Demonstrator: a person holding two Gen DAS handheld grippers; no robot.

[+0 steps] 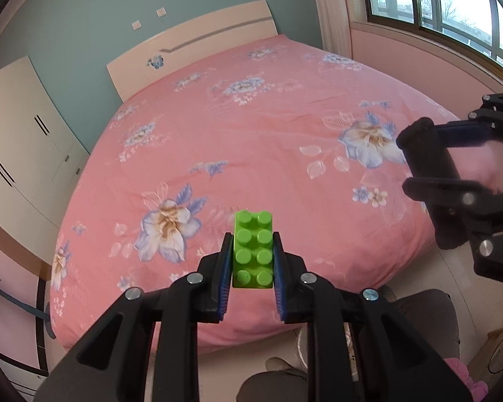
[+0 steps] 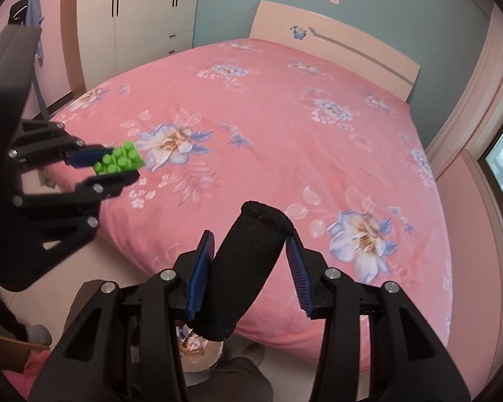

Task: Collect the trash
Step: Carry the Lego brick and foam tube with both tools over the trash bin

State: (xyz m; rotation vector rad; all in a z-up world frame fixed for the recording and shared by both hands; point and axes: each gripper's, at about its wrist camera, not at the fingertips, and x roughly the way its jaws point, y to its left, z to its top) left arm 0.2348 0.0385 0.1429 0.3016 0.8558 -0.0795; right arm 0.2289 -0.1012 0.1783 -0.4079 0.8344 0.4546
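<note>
Clamping studded green brick, left claw, right claw pinching black, possibly foam, cylinder

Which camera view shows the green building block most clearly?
The left wrist view: the green building block sits centred, sharp, studs facing the camera, clamped in the left gripper. The right wrist view shows it small, blurred, at the left edge.

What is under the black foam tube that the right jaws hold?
Under the black foam tube lies the edge of the pink flowered bedcover; near its lower end a container of scraps shows, mostly covered.
</note>
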